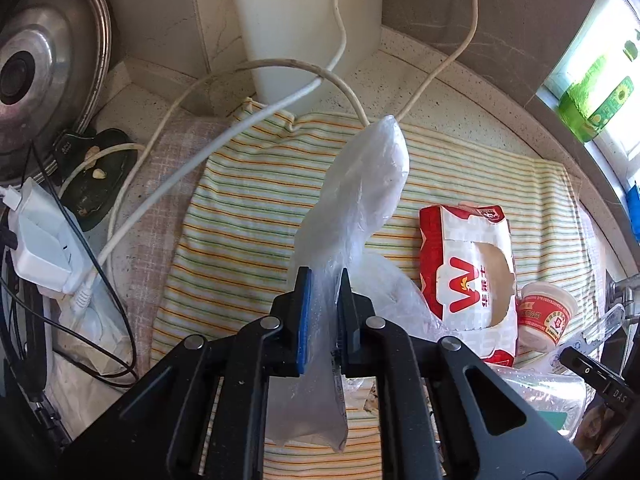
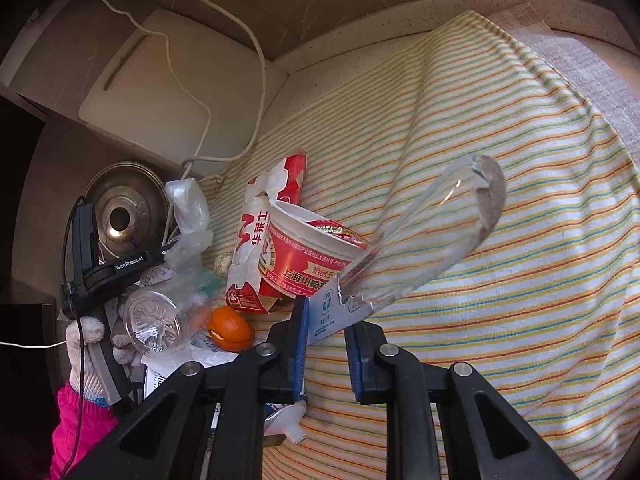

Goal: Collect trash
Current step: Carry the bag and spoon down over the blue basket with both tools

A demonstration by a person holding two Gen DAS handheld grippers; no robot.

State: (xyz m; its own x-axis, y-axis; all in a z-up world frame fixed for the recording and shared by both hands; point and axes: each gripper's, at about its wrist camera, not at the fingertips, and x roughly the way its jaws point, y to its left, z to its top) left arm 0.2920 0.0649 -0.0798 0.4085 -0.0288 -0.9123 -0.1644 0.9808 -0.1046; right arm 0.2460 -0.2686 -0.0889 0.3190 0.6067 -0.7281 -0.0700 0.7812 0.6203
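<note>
My left gripper (image 1: 324, 280) is shut on a crumpled clear plastic bag (image 1: 368, 176), which sticks up past the fingertips above the striped cloth (image 1: 248, 208). To its right lie a torn red-and-white carton (image 1: 464, 264) and a red paper cup (image 1: 544, 312). My right gripper (image 2: 326, 316) is shut on the white card end of a clear plastic package (image 2: 436, 232) that juts out over the cloth (image 2: 520, 280). In the right wrist view the cup (image 2: 312, 256), the carton (image 2: 256, 240), an orange peel (image 2: 230, 328) and a clear plastic cup (image 2: 154, 320) lie left of it, beside the left gripper (image 2: 170, 250) and bag (image 2: 188, 208).
White cables (image 1: 224, 128) cross the cloth's far side in front of a white appliance (image 1: 304, 20). A power strip (image 1: 40, 240) and a metal pot lid (image 1: 44, 76) stand at the left. A gloved hand (image 2: 84, 344) with a pink sleeve holds the left tool. A small tube (image 2: 288, 420) lies under my right jaws.
</note>
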